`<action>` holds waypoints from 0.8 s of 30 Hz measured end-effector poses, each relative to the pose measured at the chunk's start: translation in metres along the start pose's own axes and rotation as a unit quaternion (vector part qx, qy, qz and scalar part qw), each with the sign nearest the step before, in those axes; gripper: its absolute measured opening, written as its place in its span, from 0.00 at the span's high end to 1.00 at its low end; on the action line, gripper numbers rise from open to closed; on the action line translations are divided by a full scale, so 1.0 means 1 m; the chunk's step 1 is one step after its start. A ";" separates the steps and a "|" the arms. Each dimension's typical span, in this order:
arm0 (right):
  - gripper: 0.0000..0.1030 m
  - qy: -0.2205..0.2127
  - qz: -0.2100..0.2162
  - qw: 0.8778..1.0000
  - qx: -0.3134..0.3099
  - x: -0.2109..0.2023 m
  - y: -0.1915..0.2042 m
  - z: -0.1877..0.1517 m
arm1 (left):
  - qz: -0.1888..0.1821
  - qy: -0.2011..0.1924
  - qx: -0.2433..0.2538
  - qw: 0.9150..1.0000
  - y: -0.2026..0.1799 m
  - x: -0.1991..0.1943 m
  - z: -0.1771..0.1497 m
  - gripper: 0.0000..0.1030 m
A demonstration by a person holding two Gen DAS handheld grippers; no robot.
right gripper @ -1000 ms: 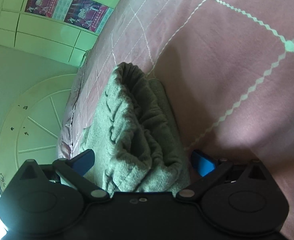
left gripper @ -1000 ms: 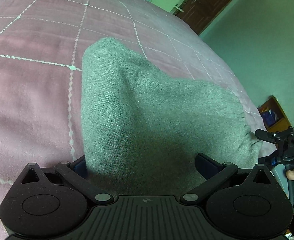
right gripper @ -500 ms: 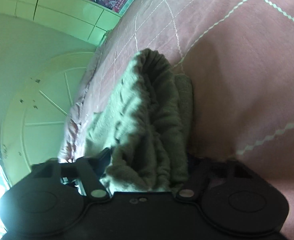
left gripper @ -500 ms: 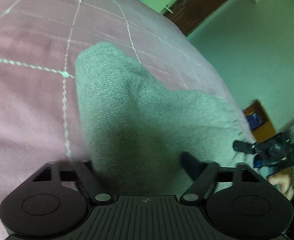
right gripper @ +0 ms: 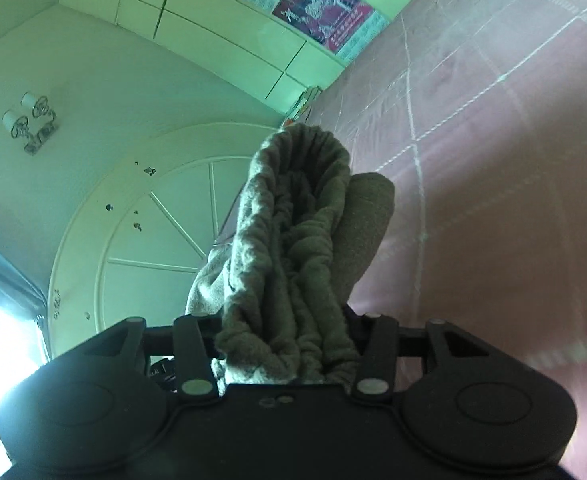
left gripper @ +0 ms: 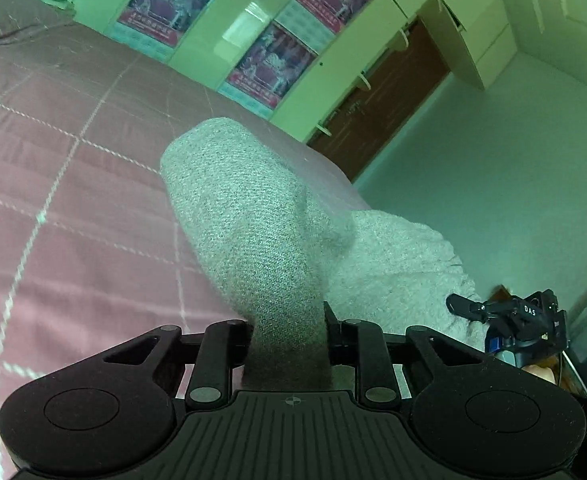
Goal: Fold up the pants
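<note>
The grey knitted pants (left gripper: 261, 216) lie on the pink bedspread (left gripper: 73, 208) and rise up into my left gripper (left gripper: 287, 332), which is shut on a pinch of the fabric. In the right wrist view the gathered waistband of the pants (right gripper: 293, 248) stands bunched up between the jaws of my right gripper (right gripper: 287, 344), which is shut on it. The right gripper also shows in the left wrist view (left gripper: 513, 320) at the far edge of the pants. The fingertips of both grippers are hidden by cloth.
The bed's pink cover with white grid lines (right gripper: 493, 160) fills the surface. Green cupboards with posters (left gripper: 277, 52) and a brown door (left gripper: 385, 96) stand beyond the bed. A round white ceiling panel (right gripper: 153, 240) and a wall lamp (right gripper: 29, 124) show on the right wrist's left.
Both grippers closed on the pants, from open jaws to shut. Both then lifted and tilted up, so the fabric hangs bunched from them and the room's walls came into view.
</note>
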State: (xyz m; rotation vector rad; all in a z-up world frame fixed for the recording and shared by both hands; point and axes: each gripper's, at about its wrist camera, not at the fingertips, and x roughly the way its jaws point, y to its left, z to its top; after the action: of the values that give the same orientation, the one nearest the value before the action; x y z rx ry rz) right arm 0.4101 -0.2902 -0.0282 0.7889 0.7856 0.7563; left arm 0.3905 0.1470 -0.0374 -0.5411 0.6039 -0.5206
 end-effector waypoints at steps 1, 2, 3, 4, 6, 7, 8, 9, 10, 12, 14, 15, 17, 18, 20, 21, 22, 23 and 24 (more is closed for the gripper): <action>0.45 0.002 -0.018 1.000 0.000 0.018 -0.007 0.009 | 0.012 -0.001 -0.010 1.000 0.013 0.006 0.009 0.74; 0.30 -0.001 -0.063 0.998 -0.008 0.035 -0.016 0.014 | 0.028 -0.001 -0.021 0.999 0.026 0.014 0.012 0.69; 0.06 -0.003 -0.136 0.991 -0.008 0.054 -0.025 0.013 | 0.073 0.003 -0.031 0.997 0.042 0.024 0.009 0.43; 0.11 0.003 -0.209 0.978 -0.006 0.072 -0.032 0.009 | 0.156 0.017 -0.033 0.987 0.051 0.038 0.003 0.04; 0.05 0.017 -0.224 0.973 -0.044 0.090 -0.037 -0.001 | 0.246 0.035 0.009 0.969 0.065 0.049 -0.015 0.00; 0.05 0.014 -0.233 0.970 -0.065 0.093 -0.035 -0.007 | 0.237 0.017 0.033 0.971 0.064 0.046 -0.025 0.00; 0.05 0.014 -0.241 0.967 -0.083 0.096 -0.033 -0.011 | 0.235 0.006 0.046 0.971 0.065 0.043 -0.032 0.00; 0.05 0.015 -0.247 0.964 -0.098 0.098 -0.031 -0.015 | 0.236 -0.001 0.050 0.971 0.065 0.042 -0.035 0.00; 0.06 0.019 -0.249 0.962 -0.109 0.100 -0.030 -0.014 | 0.238 -0.003 0.052 0.970 0.064 0.047 -0.033 0.00; 0.06 0.011 -0.245 0.964 -0.103 0.090 -0.022 -0.013 | 0.243 -0.005 0.050 0.969 0.059 0.041 -0.033 0.00; 0.05 -0.026 -0.213 0.972 -0.101 0.069 -0.010 -0.015 | 0.266 -0.017 0.056 0.962 0.050 0.029 -0.036 0.00; 0.05 -0.029 -0.202 0.974 -0.101 0.059 -0.007 -0.018 | 0.277 -0.029 0.062 0.958 0.045 0.018 -0.039 0.00; 0.05 -0.019 -0.216 0.970 -0.108 0.041 -0.003 -0.027 | 0.282 -0.053 0.072 0.955 0.031 -0.006 -0.054 0.00; 0.05 -0.015 -0.220 0.968 -0.118 0.033 0.001 -0.034 | 0.287 -0.056 0.074 0.953 0.026 -0.016 -0.060 0.00; 0.05 -0.016 -0.217 0.966 -0.138 0.014 0.009 -0.053 | 0.303 -0.065 0.077 0.948 0.010 -0.036 -0.076 0.00; 0.05 -0.023 -0.211 0.966 -0.145 0.005 0.013 -0.065 | 0.308 -0.066 0.078 0.946 0.001 -0.047 -0.087 0.00; 0.05 -0.039 -0.198 0.968 -0.149 -0.005 0.018 -0.077 | 0.311 -0.066 0.081 0.945 -0.006 -0.055 -0.096 0.00; 0.05 -0.059 -0.185 0.970 -0.148 -0.014 0.021 -0.090 | 0.313 -0.064 0.087 0.943 -0.014 -0.063 -0.106 0.00; 0.05 -0.073 -0.182 0.969 -0.151 -0.023 0.025 -0.095 | 0.319 -0.062 0.097 0.941 -0.024 -0.072 -0.118 0.00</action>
State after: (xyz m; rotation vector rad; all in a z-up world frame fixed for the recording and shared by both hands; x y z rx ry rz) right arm 0.3132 -0.2666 -0.0445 0.4031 0.6383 0.4658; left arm 0.2562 0.1345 -0.0769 -0.1660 0.5622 0.0722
